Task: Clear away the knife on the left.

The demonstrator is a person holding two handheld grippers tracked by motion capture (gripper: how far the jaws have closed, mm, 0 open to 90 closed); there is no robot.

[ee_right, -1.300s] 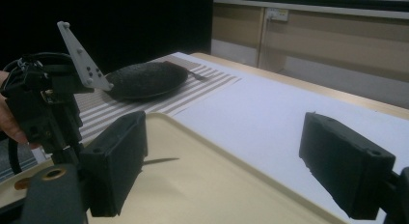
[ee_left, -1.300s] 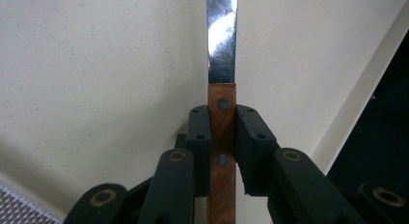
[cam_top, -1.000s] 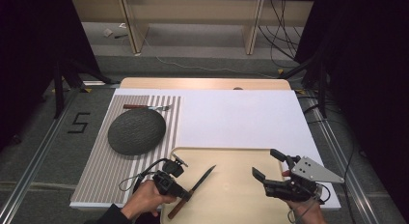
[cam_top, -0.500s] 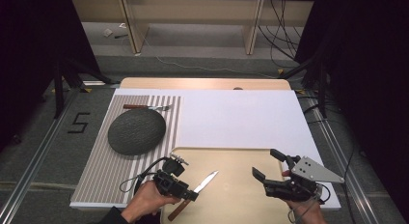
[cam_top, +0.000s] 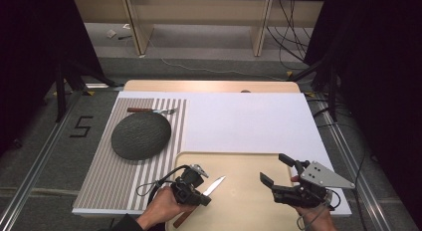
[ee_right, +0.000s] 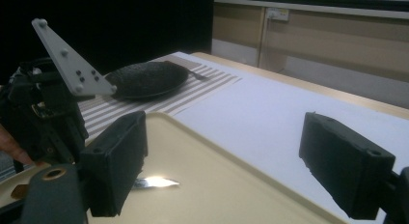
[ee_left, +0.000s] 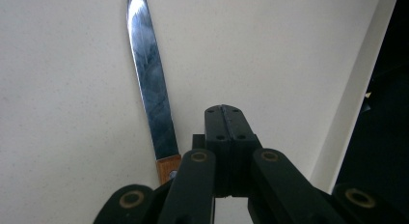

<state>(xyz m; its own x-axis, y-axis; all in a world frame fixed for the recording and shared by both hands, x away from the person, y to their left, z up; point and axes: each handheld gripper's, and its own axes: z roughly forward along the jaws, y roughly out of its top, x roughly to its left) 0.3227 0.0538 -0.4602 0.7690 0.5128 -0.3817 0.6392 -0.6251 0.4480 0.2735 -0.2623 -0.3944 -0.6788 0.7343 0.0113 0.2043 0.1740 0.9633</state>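
A knife with a shiny blade (cam_top: pixel 214 184) and a wooden handle (cam_top: pixel 181 219) lies on the cream tray (cam_top: pixel 249 166). My left gripper (cam_top: pixel 200 197) rests over the knife near the tray's front left. In the left gripper view its jaws (ee_left: pixel 225 123) are shut against each other with nothing between them. There the blade (ee_left: pixel 149 84) runs along the tray just to their left, and the handle (ee_left: pixel 168 169) passes under the gripper's linkage. My right gripper (cam_top: pixel 276 170) hovers open over the tray's right side, empty (ee_right: pixel 229 161), facing the left gripper (ee_right: pixel 43 113) and the blade tip (ee_right: pixel 154 182).
A dark round plate (cam_top: pixel 141 135) sits on a striped placemat (cam_top: pixel 107 176) at the left, with a fork (cam_top: pixel 152 110) beyond it. A white mat (cam_top: pixel 249 121) covers the table (cam_top: pixel 209 85) behind the tray. The table's front edge is close to both hands.
The knife's blade has turned from dark to bright and swung slightly lower to the right. The left gripper shifted only a little. The right gripper has stayed put.
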